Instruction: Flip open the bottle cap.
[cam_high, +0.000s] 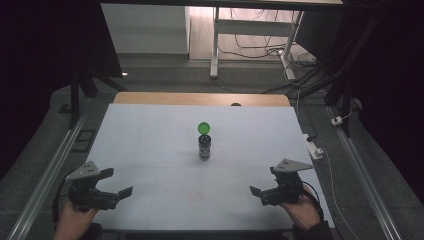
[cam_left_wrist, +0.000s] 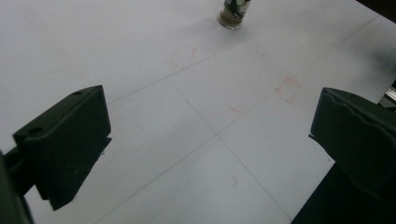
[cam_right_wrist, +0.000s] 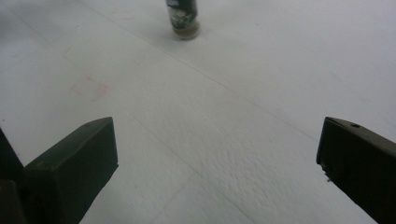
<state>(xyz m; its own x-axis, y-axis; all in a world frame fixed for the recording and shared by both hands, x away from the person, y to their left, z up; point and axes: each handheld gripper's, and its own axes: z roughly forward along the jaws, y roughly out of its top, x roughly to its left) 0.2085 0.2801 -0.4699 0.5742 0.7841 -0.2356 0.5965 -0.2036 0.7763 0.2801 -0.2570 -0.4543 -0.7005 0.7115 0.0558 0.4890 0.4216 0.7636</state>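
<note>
Nearest the high view's lens, at the bottom edge: two hands, each gripping a black two-jaw tool. Left gripper (cam_high: 119, 183) at the near left corner of the white table (cam_high: 150, 145), jaws spread apart, nothing between them. Right gripper (cam_high: 264, 180) at the near right corner, jaws likewise spread and empty. Midway between both and farther up the table, well apart from each: a small dark bottle (cam_high: 204, 146), standing upright. Just behind it, a round green cap (cam_high: 203, 127), apparently hinged open above the bottle's mouth, though too small to be certain. Beyond the white surface, a wooden edge, then floor with cables and a white frame (cam_high: 216, 45).

Left gripper view: two black jaws wide apart at the lower corners, bare white tabletop with thin seams and faint reddish marks (cam_left_wrist: 288, 88) between them. Bottle's base (cam_left_wrist: 233, 14) at the top edge, far ahead, slightly right of centre.

Right gripper view: jaws spread wide, empty. Bottle's lower half (cam_right_wrist: 183, 18) at the top, left of centre, standing on the table; a faint reddish mark (cam_right_wrist: 88, 87) at left.
</note>
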